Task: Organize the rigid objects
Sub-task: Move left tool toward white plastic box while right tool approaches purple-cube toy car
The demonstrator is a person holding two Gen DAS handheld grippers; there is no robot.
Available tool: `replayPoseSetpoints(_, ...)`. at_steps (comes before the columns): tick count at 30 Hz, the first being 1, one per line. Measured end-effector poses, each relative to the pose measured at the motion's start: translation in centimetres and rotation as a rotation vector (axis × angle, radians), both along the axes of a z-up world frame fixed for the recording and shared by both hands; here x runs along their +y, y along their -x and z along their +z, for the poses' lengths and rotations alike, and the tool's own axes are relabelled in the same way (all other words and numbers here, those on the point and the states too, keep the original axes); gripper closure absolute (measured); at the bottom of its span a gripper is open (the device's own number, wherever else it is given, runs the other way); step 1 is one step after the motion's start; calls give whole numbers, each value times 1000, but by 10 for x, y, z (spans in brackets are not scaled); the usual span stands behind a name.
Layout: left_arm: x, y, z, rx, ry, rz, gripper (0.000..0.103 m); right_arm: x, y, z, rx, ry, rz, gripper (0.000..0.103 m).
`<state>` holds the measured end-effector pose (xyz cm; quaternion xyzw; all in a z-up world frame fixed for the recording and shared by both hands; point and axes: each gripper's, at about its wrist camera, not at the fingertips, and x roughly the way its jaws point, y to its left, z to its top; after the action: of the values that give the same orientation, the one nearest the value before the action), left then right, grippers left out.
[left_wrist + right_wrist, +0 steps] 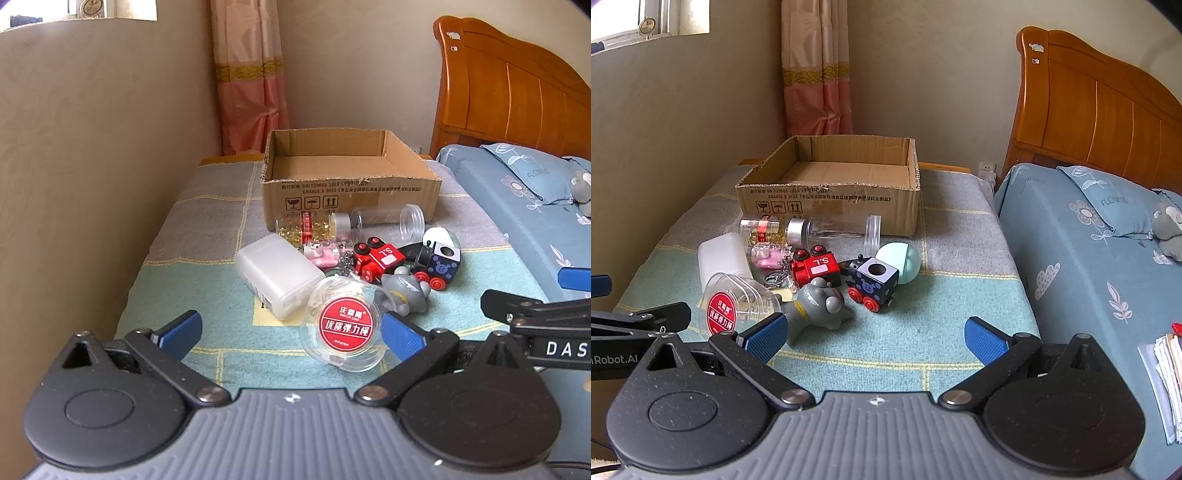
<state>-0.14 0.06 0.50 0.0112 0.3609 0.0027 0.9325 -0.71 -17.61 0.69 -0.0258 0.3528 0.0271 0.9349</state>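
Observation:
An empty cardboard box stands at the far end of a blanket-covered surface. In front of it lies a heap: a clear round tub with a red label, a white plastic bottle, a red toy train, a dark blue toy car, a grey figurine, a clear jar and a teal ball. My left gripper is open, with the tub just beyond its fingers. My right gripper is open and empty, near the figurine.
A bed with blue bedding and a wooden headboard is on the right. A wall is close on the left. A curtain hangs behind the box. Papers lie on the bed.

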Motion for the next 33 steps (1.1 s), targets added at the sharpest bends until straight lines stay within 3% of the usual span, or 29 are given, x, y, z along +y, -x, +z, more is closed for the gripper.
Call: replayPoseSetpoints(33,2,-16,-5,9,30,-54,1,-1,-10,0,-26,2,59,0)
